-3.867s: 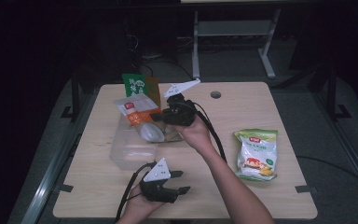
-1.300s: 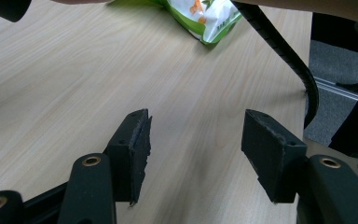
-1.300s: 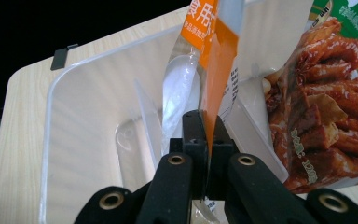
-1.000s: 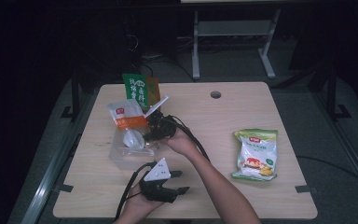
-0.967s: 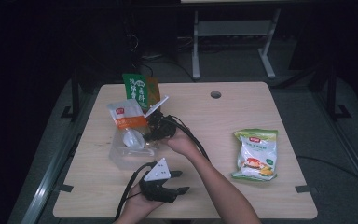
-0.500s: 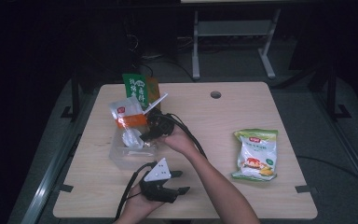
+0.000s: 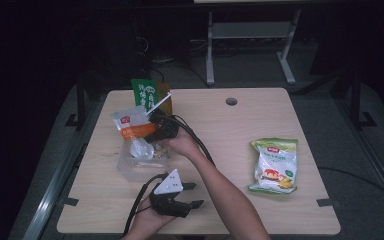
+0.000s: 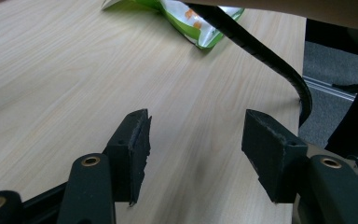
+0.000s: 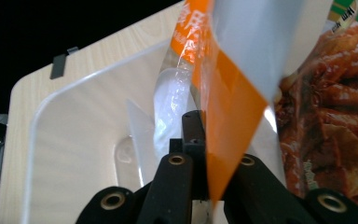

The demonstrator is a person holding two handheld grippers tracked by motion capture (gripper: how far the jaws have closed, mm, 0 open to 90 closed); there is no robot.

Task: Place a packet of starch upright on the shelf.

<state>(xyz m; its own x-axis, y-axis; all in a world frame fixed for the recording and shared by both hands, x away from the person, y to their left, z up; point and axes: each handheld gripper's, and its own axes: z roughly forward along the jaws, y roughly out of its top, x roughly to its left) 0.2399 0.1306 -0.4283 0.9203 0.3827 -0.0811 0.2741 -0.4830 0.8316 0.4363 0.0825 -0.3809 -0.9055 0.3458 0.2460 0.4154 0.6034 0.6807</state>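
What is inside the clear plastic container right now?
The lower end of the orange-and-clear snack pouch, pinched by the right gripper, hangs into the clear plastic container. The pouch and gripper cover the container floor beneath them.

Right gripper (image 7: 152, 134): jaws just closed, clamping orange-and-clear packet (image 7: 132, 131) (above clear container (image 7: 130, 167)).
Packet: shifted slightly right.

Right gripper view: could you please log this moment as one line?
right claw: shut on orange-and-clear plastic snack pouch | over clear plastic tub | left claw: open

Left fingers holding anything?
No. In the left gripper view the left gripper stands open, with bare table between its fingers.
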